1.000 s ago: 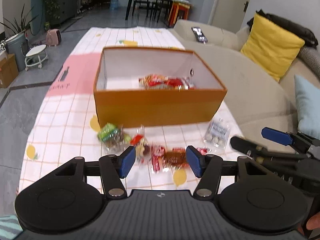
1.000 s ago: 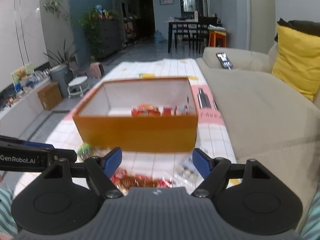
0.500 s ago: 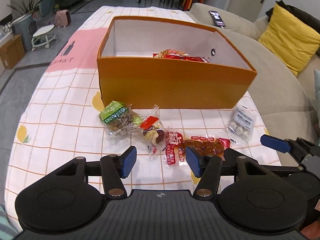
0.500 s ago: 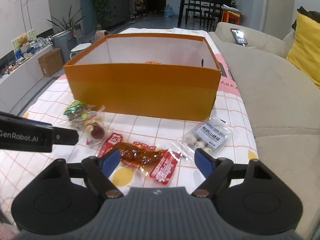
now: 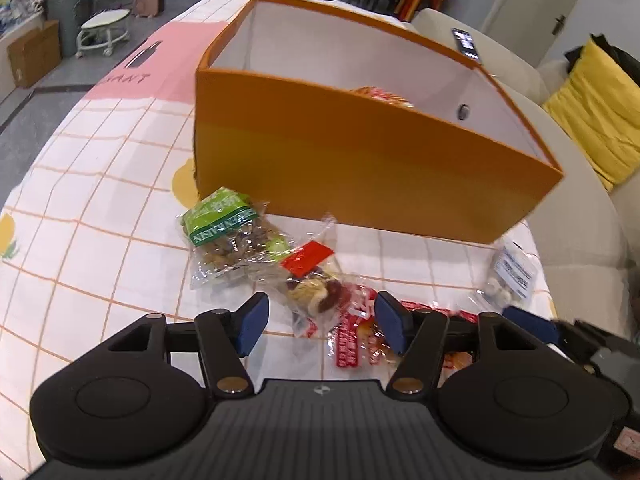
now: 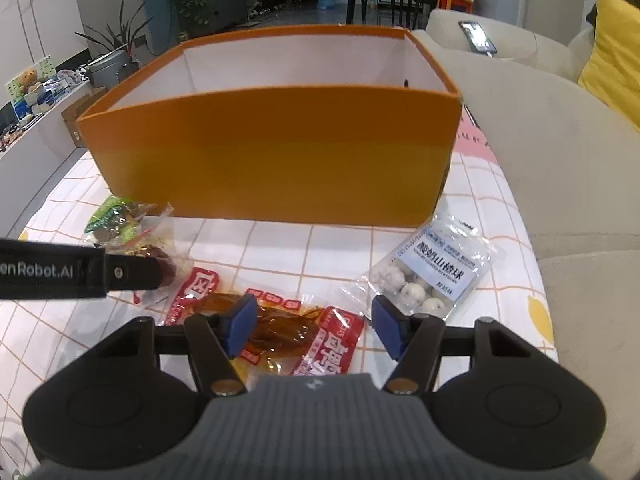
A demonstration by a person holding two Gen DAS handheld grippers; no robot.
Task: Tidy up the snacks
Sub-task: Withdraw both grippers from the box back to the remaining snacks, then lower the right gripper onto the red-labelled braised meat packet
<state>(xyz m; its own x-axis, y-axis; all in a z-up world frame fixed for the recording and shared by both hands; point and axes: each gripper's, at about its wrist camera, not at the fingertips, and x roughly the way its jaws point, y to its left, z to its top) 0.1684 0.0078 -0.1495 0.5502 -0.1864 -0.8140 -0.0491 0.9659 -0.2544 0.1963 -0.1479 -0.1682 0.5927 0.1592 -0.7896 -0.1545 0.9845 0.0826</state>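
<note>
In the right wrist view the red snack packet (image 6: 296,336) lies on the counter (image 6: 280,252) at lower centre, long axis across the frame, between the right gripper's (image 6: 310,322) wide, empty fingers; the left gripper (image 5: 318,322) is also wide open.

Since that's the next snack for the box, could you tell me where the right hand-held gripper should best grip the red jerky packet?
Probably across the red jerky packet's narrow brown middle, from above: it lies flat, already between the open right hand-held gripper fingers.

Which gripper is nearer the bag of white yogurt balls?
Right. The right gripper hovers just left of the bag; the left gripper is farther left, over the red-label packet.
</note>
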